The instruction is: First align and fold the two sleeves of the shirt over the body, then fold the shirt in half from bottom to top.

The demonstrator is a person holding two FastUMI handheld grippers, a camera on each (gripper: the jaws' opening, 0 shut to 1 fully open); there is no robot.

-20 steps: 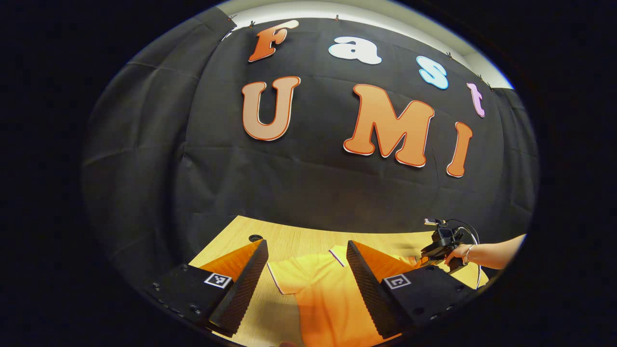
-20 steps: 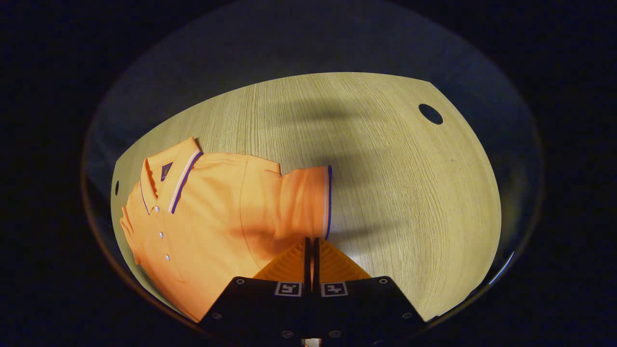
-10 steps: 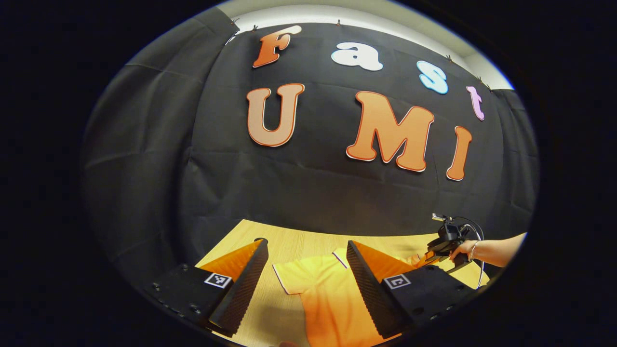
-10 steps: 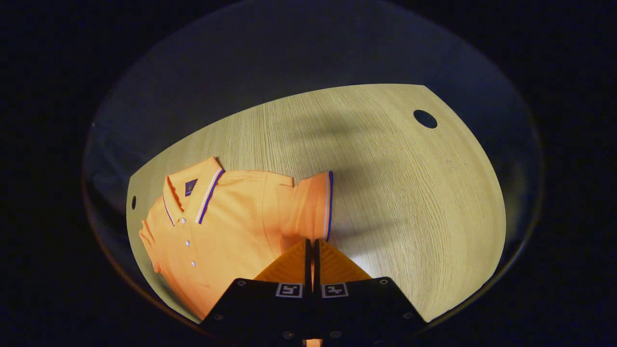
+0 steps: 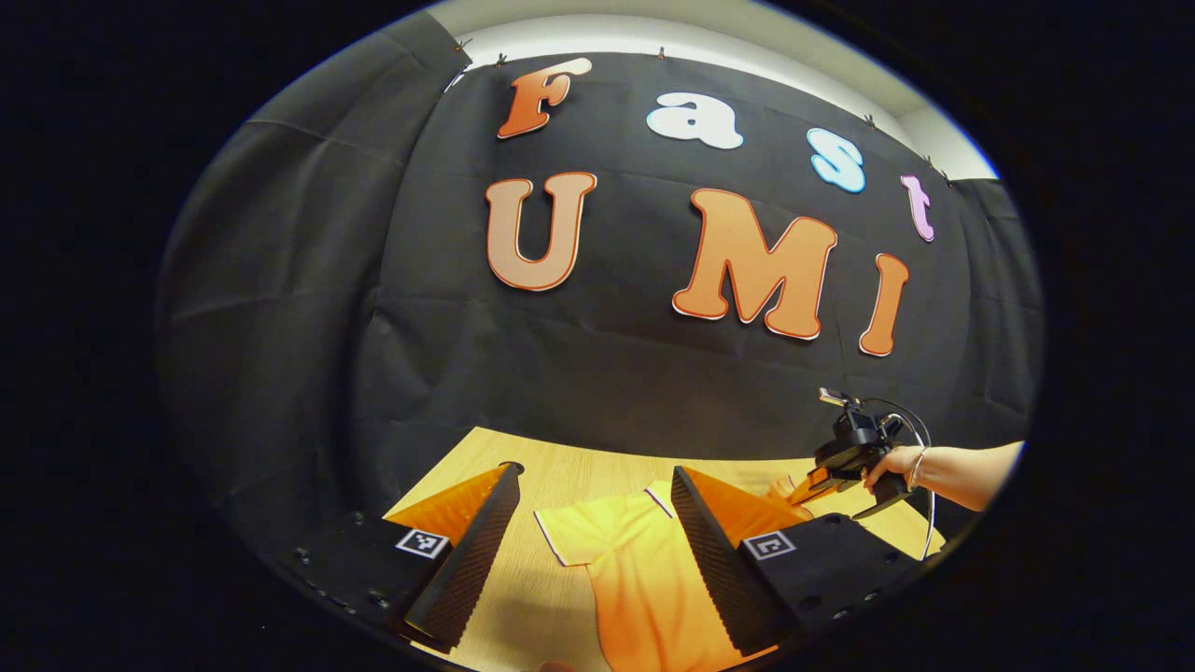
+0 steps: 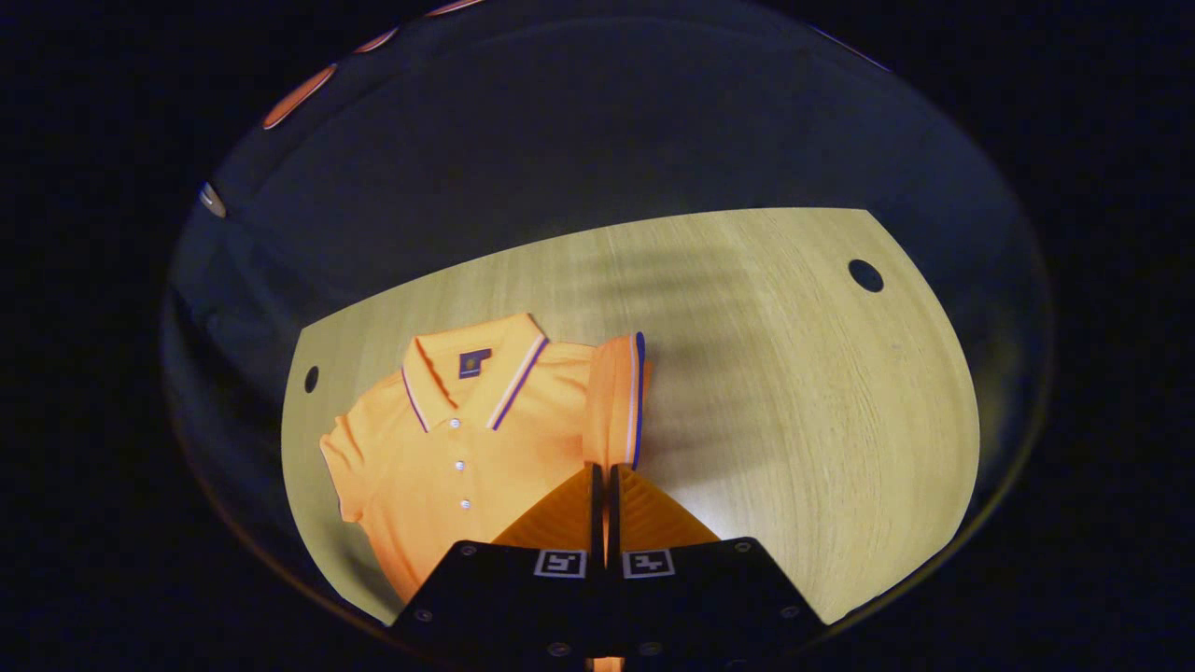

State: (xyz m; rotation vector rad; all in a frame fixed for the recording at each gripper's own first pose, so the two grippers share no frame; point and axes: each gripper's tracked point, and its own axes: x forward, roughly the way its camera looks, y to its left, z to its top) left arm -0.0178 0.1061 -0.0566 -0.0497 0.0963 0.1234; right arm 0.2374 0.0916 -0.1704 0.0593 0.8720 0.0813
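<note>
An orange polo shirt [image 6: 448,448] with a striped collar lies face up on the wooden table [image 6: 803,392]. My right gripper [image 6: 603,469] is shut on the edge of the shirt's right-hand sleeve [image 6: 616,397], which stands lifted off the table. In the left gripper view my left gripper [image 5: 593,523] hangs open above the other sleeve [image 5: 597,527] and touches nothing. The right gripper [image 5: 822,476] and the hand [image 5: 887,467] holding it show farther off at the right.
The table has round cable holes at its far corners [image 6: 865,275] [image 6: 311,379]. The black booth wall [image 5: 607,373] rises just behind the table's far edge. Bare wood lies to the right of the shirt.
My right gripper has risen and swung inward with the sleeve, which now stands nearly on edge by the collar. The left gripper has barely shifted and stays open.
</note>
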